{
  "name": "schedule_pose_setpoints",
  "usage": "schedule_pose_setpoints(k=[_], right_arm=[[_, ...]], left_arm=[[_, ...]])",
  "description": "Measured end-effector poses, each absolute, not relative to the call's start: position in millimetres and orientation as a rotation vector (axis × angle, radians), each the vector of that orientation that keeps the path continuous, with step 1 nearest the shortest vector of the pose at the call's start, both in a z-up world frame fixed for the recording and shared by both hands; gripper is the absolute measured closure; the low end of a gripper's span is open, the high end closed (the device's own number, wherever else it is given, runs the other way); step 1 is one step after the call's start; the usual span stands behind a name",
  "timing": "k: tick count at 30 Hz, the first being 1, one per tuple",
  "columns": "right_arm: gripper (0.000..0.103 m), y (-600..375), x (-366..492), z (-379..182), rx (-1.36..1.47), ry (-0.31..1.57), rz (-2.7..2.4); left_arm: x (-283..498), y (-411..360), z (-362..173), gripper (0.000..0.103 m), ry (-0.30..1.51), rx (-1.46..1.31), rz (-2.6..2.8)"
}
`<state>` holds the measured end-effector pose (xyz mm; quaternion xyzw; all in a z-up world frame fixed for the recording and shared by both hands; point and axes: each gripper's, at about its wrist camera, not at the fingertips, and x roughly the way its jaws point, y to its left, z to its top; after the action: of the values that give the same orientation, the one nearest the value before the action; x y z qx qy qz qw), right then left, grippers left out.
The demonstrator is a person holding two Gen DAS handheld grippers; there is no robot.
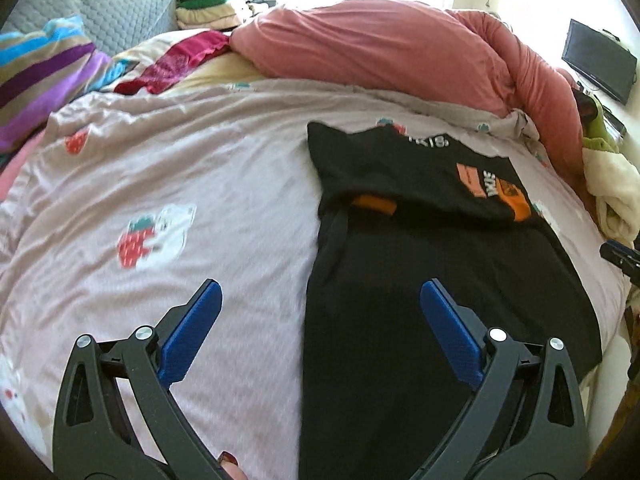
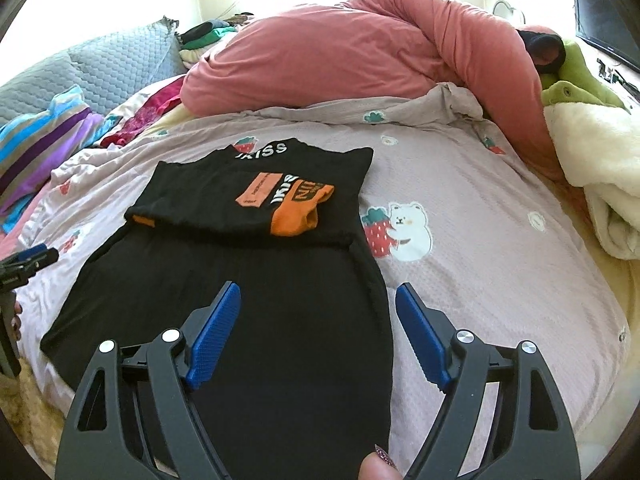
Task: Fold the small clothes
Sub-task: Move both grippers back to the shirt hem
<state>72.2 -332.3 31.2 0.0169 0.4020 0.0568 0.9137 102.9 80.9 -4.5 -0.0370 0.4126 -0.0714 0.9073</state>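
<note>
1. Left wrist view: the left gripper hangs above the bed with its fingers wide apart and nothing between them. The black shirt lies lengthwise on the pink sheet, towards the right side of the bed, its near hem close to the bed's near edge. One finger is over bare sheet, the other over the shirt's left border. Closing here could pinch sheet together with shirt, so lifting would drag the bedding and spoil the fold.

2. Same view: the far part of the shirt is already doubled over, with an orange cuff peeking out. A pull on one side only would likely slide that loose flap askew.

3. Right wrist view: the right gripper is also empty, fingers spread, straddling the shirt's right border near the bed's near edge. A shallow bite could catch only the top layer, letting the layers part.

4. Same view: the left gripper sits low by the shirt's left side. If the two lift unevenly, the hem will probably land crooked, and the pink duvet heaped along the far edge leaves little flat room beyond the shirt.
</note>
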Motion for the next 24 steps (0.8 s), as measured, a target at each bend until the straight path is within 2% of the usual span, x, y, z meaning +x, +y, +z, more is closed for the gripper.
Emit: schedule_pose_setpoints(k=[13, 24], right_arm=[[0.024, -339.5, 28.8, 17.4, 0.043, 0.881, 0.138], [0.024, -350.0, -3.2, -5.0, 0.069, 0.953, 0.169]], left_arm=[[50.6, 75.7, -3.5, 0.01, 0.907, -0.01, -0.177], [25.0, 94.7, -20.7, 0.01, 1.006, -0.093, -0.185]])
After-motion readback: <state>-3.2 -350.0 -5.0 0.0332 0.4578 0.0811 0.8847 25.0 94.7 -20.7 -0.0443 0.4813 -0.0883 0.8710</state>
